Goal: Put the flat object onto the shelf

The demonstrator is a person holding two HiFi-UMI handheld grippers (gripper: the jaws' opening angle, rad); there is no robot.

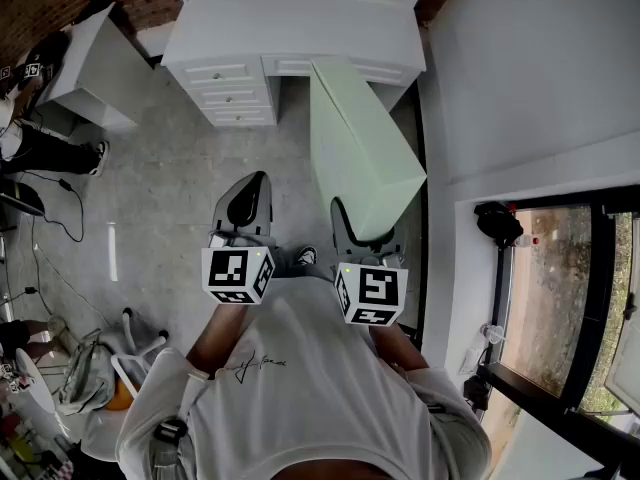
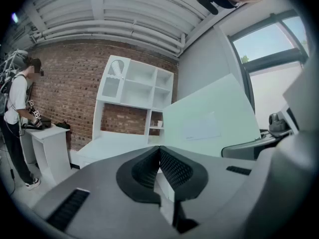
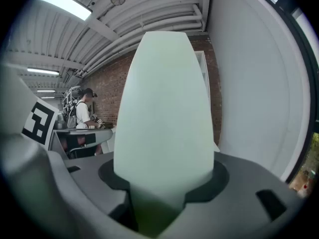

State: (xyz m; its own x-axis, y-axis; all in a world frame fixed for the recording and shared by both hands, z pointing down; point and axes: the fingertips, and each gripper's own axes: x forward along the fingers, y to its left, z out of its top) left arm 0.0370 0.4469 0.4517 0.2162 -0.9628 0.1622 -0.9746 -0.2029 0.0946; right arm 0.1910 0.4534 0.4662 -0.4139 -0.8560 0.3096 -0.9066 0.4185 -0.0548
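Nearest is the wearer's white T-shirt point(image 1: 300, 388), with a small line of dark script across the chest that is too small to read. Just beyond it are the two marker cubes, each printed with black-and-white square patterns and carrying no words.

The left gripper point(image 1: 250, 196) is on the left over the grey floor point(image 1: 170, 188). Its jaws are pressed together tip to tip, and nothing is between them point(image 2: 159, 151).

The right gripper point(image 1: 345, 218) sits just beside it on the right. Its jaws stand wide and pinch the near edge of the flat object point(image 1: 355, 138), a pale green board. In the right gripper view the board point(image 3: 164, 108) rises from between the jaws point(image 3: 164, 183) and fills the middle of the picture. From above, the board runs away from the wearer toward the far wall and is carried on edge, clear of the floor. In the left gripper view, its face point(image 2: 209, 118) has a faint rectangular label, unreadable.

Farther off, against a brick wall point(image 2: 65, 83), stands a white shelf unit point(image 2: 134, 88) with open compartments above a desk with drawers point(image 1: 240, 78). To the far left, another person point(image 2: 17, 113) stands at a small white table point(image 2: 47, 143). A window point(image 1: 560, 288) is on the right.
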